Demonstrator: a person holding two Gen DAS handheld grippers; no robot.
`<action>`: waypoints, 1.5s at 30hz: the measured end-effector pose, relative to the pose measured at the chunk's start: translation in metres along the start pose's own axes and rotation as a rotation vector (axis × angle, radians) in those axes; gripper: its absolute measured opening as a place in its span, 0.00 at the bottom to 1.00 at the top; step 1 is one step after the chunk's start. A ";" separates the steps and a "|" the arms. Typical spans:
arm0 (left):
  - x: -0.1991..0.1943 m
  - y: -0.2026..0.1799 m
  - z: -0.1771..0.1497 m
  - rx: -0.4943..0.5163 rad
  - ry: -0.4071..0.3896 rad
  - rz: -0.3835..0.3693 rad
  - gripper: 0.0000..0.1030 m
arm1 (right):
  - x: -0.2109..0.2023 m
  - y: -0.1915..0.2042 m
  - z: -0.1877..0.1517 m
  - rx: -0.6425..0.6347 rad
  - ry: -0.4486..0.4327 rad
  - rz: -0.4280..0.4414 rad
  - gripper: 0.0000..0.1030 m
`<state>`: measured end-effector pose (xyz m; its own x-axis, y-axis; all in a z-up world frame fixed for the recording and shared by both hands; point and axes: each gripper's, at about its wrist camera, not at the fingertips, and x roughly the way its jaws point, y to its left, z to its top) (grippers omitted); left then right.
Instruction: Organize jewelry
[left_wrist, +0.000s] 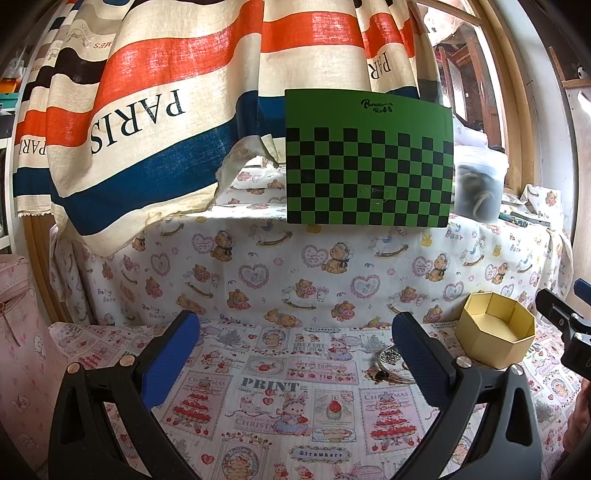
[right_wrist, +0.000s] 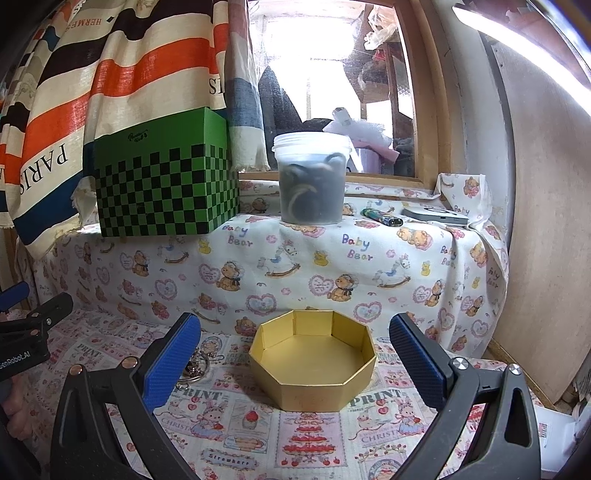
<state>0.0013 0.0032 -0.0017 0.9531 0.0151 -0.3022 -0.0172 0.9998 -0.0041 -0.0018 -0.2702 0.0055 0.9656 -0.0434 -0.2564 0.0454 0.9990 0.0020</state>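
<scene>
A gold octagonal box (right_wrist: 314, 365) stands open and empty on the patterned cloth; it also shows in the left wrist view (left_wrist: 495, 338) at the right. A small pile of silver jewelry (left_wrist: 389, 363) lies just left of the box, partly hidden behind my left gripper's right finger; in the right wrist view the jewelry (right_wrist: 195, 367) sits behind my right gripper's left finger. My left gripper (left_wrist: 295, 358) is open and empty above the cloth. My right gripper (right_wrist: 295, 363) is open and empty, with the box between its fingers.
A green checkered box (right_wrist: 162, 177) and a lidded plastic tub (right_wrist: 312, 181) stand on the raised cloth-covered ledge behind. A lighter (right_wrist: 380, 218) and a flat grey device (right_wrist: 436, 216) lie on the ledge at right. A striped curtain (left_wrist: 147, 92) hangs at left. A pink bag (left_wrist: 18, 314) is at far left.
</scene>
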 end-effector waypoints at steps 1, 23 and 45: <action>0.000 0.000 0.000 0.000 0.000 0.000 1.00 | 0.000 0.000 0.000 -0.002 0.001 0.004 1.00; 0.001 0.001 -0.001 0.000 0.000 -0.003 1.00 | 0.000 -0.002 0.000 0.003 0.003 -0.022 1.00; 0.001 0.000 -0.001 0.001 0.003 -0.001 1.00 | 0.000 -0.002 0.000 0.002 0.006 -0.024 1.00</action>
<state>0.0020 0.0035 -0.0027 0.9523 0.0143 -0.3050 -0.0159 0.9999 -0.0029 -0.0018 -0.2726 0.0051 0.9628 -0.0674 -0.2618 0.0691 0.9976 -0.0027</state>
